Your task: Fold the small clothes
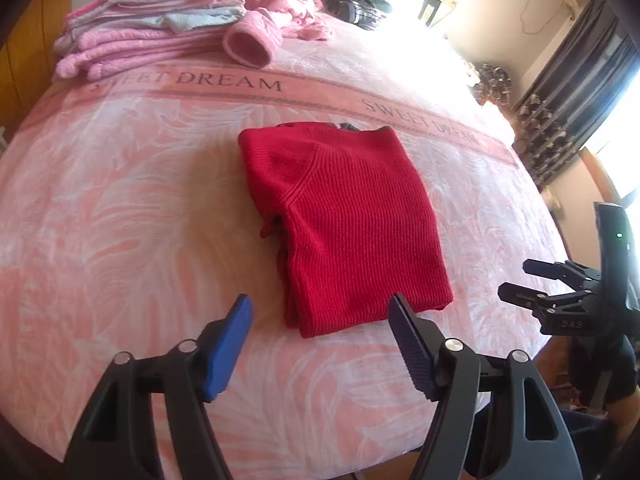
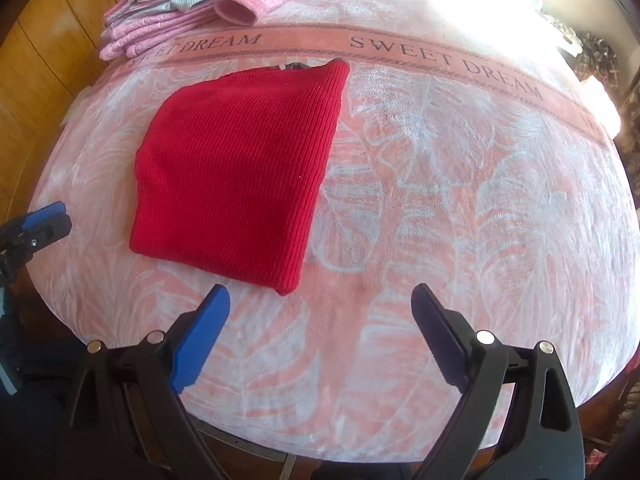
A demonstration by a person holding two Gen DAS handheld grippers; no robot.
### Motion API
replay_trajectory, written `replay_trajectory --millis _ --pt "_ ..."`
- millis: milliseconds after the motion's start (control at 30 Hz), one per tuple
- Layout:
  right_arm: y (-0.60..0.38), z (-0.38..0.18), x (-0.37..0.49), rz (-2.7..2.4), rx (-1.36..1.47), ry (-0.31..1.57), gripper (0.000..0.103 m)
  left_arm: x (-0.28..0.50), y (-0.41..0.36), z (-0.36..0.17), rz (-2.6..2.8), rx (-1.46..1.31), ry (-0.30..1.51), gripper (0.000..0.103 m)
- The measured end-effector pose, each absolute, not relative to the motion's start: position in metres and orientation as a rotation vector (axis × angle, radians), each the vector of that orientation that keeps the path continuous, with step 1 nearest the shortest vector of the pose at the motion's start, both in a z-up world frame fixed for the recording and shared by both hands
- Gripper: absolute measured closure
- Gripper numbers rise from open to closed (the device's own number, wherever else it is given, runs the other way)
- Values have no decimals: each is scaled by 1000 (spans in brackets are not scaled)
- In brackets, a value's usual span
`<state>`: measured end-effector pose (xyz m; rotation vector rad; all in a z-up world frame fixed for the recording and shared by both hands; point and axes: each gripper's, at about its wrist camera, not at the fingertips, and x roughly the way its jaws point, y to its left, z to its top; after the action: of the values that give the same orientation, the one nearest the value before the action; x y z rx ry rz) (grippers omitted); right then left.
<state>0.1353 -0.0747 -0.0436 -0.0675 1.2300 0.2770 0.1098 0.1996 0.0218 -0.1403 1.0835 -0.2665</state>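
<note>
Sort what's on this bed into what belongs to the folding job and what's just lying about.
Folding job:
red knit sweater, already folded
stack of folded pink clothes
pile of unfolded pink clothes

Lying about:
pink bedspread
dark bundle behind the bed
curtain

We carry two identical handheld grippers: the left gripper (image 1: 320, 320) and the right gripper (image 2: 320, 312) each have black moulded arms with triangular cut-outs, silver pivot pins at the linkages, and two ribbed blue finger pads (image 1: 228, 350). Seen from the left wrist camera, the right unit's black body bears the raised letters "DAS" and a small green indicator light (image 1: 619, 235) on an upright black housing.
</note>
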Motion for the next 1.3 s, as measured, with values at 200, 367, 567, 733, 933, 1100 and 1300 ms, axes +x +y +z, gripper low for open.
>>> replay_trajectory --millis 200,367,567,733,933,1100,1300 --pt "-66 -18 102 225 -41 1210 12 84 206 27 -207 -124 1072 30" --pt "-62 -3 79 219 42 1189 11 63 212 42 -162 -119 1018 27" --pt "-52 -1 52 243 90 1152 10 34 211 52 -151 -108 952 23" --pt "-44 -2 36 241 100 1128 10 17 210 49 -138 -97 946 19" --pt "-41 -5 26 218 85 1109 9 8 211 40 -53 -51 952 18" --pt "-39 -8 25 191 65 1097 8 8 211 36 37 -6 953 15" --pt "-34 -16 23 156 15 1096 8 8 213 37 99 6 940 14"
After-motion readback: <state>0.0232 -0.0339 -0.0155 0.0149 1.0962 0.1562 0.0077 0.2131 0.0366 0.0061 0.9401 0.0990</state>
